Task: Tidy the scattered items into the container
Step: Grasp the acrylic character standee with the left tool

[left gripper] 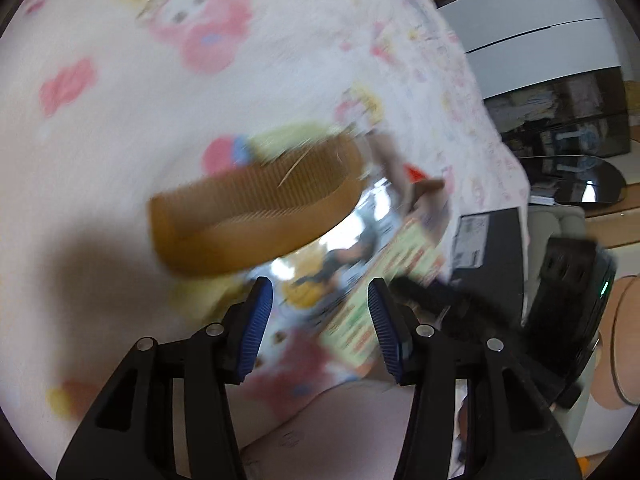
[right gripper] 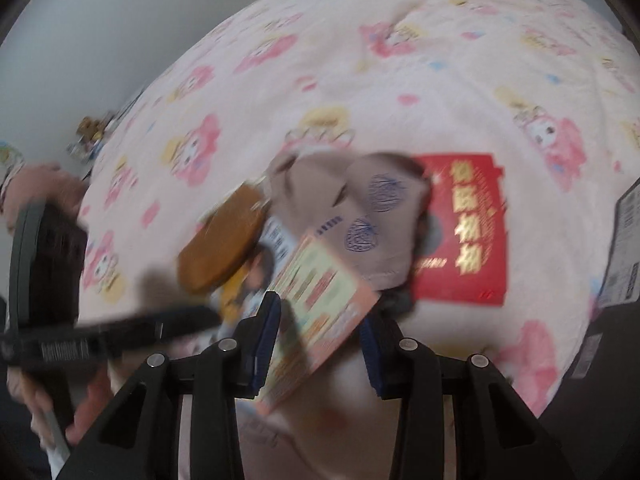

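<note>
A bed under a pink cartoon-print blanket [right gripper: 280,92] carries the clutter still to be tidied: a red envelope [right gripper: 460,232] lying flat, a taupe pouch [right gripper: 360,216] partly over it, a printed card [right gripper: 320,308] jutting toward the camera from beneath the pouch, and a brown wooden comb [left gripper: 256,208] resting on the glossy packet beside them. No container is clearly in view; a dark box edge at the bed's side may be one.

The risk, as it looks from here: the pile overlaps, so a pinch on the card could drag the pouch or tip the comb off onto the blanket, and motion blur makes contact hard to judge.

The right gripper [right gripper: 320,344] has its fingers partly open, astride the card's near corner; the left pad seems close to the edge, but a firm clamp cannot be confirmed. The left gripper [left gripper: 320,320] hovers just below the comb, fingers released and empty.
</note>
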Demonstrator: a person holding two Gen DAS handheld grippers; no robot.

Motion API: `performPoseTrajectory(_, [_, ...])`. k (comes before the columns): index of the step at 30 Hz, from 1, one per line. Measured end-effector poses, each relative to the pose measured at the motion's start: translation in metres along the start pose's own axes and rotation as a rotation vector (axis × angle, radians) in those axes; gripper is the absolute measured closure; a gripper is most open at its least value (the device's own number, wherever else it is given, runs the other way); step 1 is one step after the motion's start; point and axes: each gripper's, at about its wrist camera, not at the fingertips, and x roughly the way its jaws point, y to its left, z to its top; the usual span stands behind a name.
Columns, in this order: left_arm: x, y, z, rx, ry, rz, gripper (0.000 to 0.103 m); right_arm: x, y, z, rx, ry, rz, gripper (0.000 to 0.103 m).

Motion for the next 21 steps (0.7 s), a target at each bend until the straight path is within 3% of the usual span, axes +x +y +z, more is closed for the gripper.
performPoseTrajectory(3, [-0.005, -0.009, 0.004, 0.022, -0.033, 0.024, 0.053, -0.011, 0.003, -0.005, -0.009, -0.022, -0.02, 0.068])
performPoseTrajectory(7, [0.003, -0.008, 0.002, 0.006, 0.054, 0.063, 0.053, -0.024, -0.003, 0.006, 0.011, -0.121, -0.099, 0.068])
performPoseTrajectory(10, [0.013, 0.002, -0.004, 0.028, 0.108, 0.046, 0.051, -0.013, -0.011, 0.015, 0.024, -0.092, -0.095, 0.068])
performPoseTrajectory(13, [0.024, 0.019, 0.002, -0.025, 0.136, 0.018, 0.053, -0.006, -0.01, 0.015, 0.016, -0.067, -0.052, 0.072])
performPoseTrajectory(15, [0.018, 0.021, 0.007, -0.034, 0.108, -0.001, 0.053, -0.005, -0.006, 0.011, 0.003, -0.055, -0.028, 0.082])
performPoseTrajectory(21, [0.002, 0.001, 0.02, 0.025, 0.017, 0.017, 0.052, -0.019, -0.001, -0.009, 0.0, -0.038, -0.011, 0.084])
